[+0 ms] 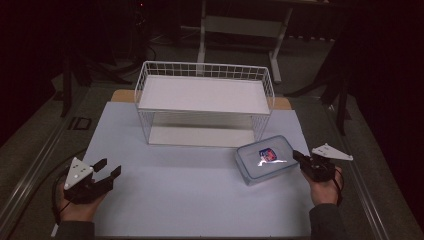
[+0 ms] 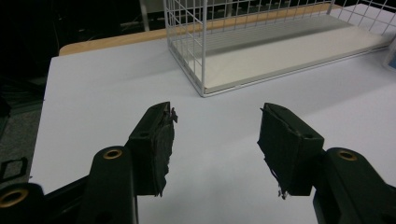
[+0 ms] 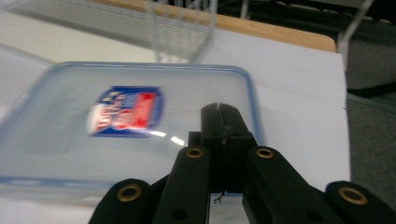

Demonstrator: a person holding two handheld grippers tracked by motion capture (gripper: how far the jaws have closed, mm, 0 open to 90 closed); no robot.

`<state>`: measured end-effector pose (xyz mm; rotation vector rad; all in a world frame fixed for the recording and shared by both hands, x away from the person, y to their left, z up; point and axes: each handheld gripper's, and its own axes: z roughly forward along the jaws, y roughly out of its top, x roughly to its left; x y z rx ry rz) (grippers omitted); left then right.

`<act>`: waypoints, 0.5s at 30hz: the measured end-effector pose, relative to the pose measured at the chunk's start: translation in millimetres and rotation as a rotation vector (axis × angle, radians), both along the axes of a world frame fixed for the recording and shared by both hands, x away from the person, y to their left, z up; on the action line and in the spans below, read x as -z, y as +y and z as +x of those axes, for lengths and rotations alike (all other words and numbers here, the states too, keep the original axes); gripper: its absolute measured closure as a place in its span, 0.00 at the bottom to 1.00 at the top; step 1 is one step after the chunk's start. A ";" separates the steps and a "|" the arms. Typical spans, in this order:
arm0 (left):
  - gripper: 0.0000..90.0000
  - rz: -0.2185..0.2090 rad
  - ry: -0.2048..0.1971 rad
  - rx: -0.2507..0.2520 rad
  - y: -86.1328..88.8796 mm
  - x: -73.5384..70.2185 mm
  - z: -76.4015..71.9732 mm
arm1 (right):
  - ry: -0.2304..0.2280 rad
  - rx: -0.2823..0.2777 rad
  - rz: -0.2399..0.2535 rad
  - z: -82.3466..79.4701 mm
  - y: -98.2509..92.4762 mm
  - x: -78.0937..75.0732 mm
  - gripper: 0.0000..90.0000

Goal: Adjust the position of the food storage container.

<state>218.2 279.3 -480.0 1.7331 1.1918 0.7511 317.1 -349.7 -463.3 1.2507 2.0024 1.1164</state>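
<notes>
**Dim room, pale mat, closed tongs at the box**

I am looking over a pale blue mat (image 1: 200, 190) lying on a wooden tabletop (image 1: 122, 95), with darkness ringing the room. A white wire shelf rack (image 1: 205, 102) is standing at the back. My right gripper (image 1: 300, 158) is sitting clamped together on nothing, tips over the clear lidded container (image 1: 265, 159). My left gripper (image 1: 107, 168) is hanging part-open, empty.

Motion-blurred lidded container (image 3: 126, 135) with unreadable label (image 3: 125, 112) in right gripper view, cut at left edge, wire basket shelf (image 3: 182, 32) blurred and cropped at top
</notes>
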 end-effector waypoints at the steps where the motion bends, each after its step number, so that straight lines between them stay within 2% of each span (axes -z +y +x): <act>1: 0.49 0.000 -0.001 0.000 0.0 -0.1 -0.1 | 0.008 0.013 -0.001 5.5 -2.6 1.6 1.00; 10: 0.49 0.011 -0.004 0.003 -1.2 -0.3 0.0 | 0.060 0.092 0.002 40.2 -11.4 6.8 1.00; 15: 0.50 0.012 -0.007 0.004 -1.0 -0.5 -1.0 | 0.091 0.117 -0.013 49.0 -16.3 5.5 1.00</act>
